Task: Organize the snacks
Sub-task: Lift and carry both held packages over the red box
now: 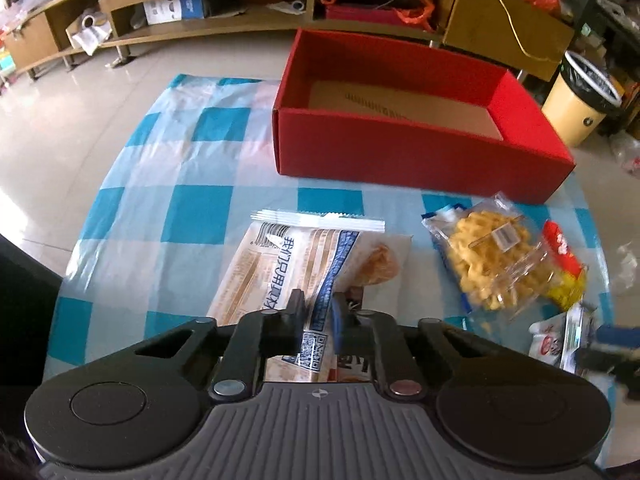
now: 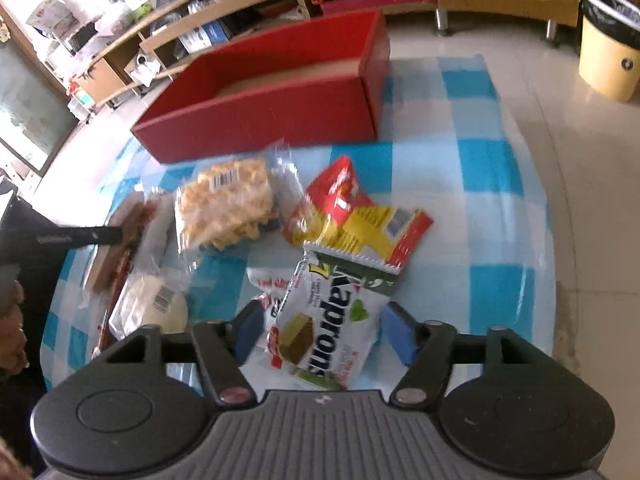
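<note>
My left gripper (image 1: 318, 312) is shut on the near end of a beige and white bread packet (image 1: 304, 264) lying on the checkered tablecloth. An empty red box (image 1: 400, 160) stands behind it; it also shows in the right wrist view (image 2: 260, 120). My right gripper (image 2: 324, 330) is open, its blue pads either side of a white and green wafer packet (image 2: 332, 320). Beyond lie a red and yellow snack bag (image 2: 360, 208) and a clear bag of yellow crisps (image 2: 228, 204), which also shows in the left wrist view (image 1: 488, 256).
A blue and white checkered cloth (image 1: 192, 200) covers the table. A white bun packet (image 2: 156, 308) lies at the left. A yellow waste bin (image 2: 608, 56) stands on the floor at right. Wooden shelves (image 1: 180, 4) run along the back.
</note>
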